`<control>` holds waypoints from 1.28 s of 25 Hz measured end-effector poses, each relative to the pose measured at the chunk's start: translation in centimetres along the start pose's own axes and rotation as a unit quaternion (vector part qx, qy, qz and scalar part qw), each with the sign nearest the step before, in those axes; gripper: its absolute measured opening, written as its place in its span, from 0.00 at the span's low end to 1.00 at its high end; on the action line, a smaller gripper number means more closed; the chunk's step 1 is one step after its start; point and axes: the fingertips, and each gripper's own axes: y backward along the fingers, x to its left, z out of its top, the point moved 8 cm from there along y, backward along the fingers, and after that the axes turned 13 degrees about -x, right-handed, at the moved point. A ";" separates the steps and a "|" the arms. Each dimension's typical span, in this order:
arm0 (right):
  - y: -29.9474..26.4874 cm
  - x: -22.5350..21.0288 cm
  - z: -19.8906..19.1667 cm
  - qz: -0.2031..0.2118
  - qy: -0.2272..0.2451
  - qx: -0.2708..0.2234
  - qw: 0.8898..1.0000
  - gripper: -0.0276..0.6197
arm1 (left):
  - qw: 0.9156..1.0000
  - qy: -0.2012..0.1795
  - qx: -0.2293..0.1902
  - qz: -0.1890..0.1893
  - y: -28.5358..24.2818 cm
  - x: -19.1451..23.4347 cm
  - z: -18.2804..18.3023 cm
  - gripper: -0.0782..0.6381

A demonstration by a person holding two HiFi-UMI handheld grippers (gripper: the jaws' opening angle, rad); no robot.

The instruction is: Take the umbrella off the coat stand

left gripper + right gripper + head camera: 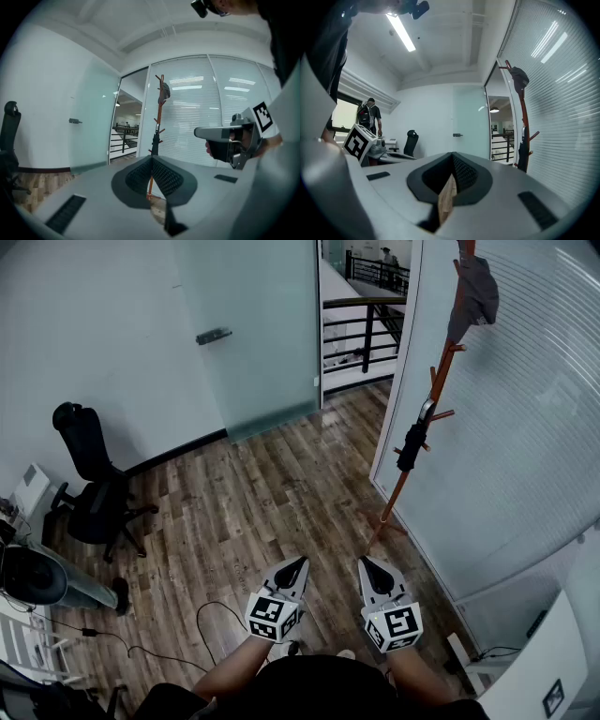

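An orange coat stand rises by the blind-covered glass wall at the right. A folded black umbrella hangs from one of its lower pegs, and a grey garment hangs near the top. Both grippers are held low and side by side, well short of the stand. My left gripper is shut and empty; its own view has the stand and the umbrella straight ahead past the jaw tips. My right gripper is also shut with nothing in it, and the umbrella lies to its right.
A black office chair stands at the left wall. A frosted glass door is ahead, with a doorway and railings beside it. Cables trail over the wood floor. A person stands by a desk far behind.
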 end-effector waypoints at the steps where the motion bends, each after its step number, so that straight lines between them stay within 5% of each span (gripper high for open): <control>1: 0.0 0.2 -0.2 0.000 -0.003 0.002 1.000 0.05 | 1.000 -0.001 0.001 -0.001 0.0 0.0 0.1 0.13; 12: -0.4 1.5 -2.1 -0.006 -0.019 0.021 1.000 0.05 | 1.000 0.002 0.008 -0.007 1.0 1.1 -0.2 0.13; 27: -1.6 3.4 -5.2 -0.090 -0.024 0.056 0.994 0.05 | 0.998 0.051 0.026 -0.027 2.6 5.7 -1.6 0.13; 32: -1.8 4.0 -5.2 -0.111 -0.007 0.053 0.992 0.05 | 0.999 0.033 0.018 -0.037 2.3 7.5 -0.7 0.13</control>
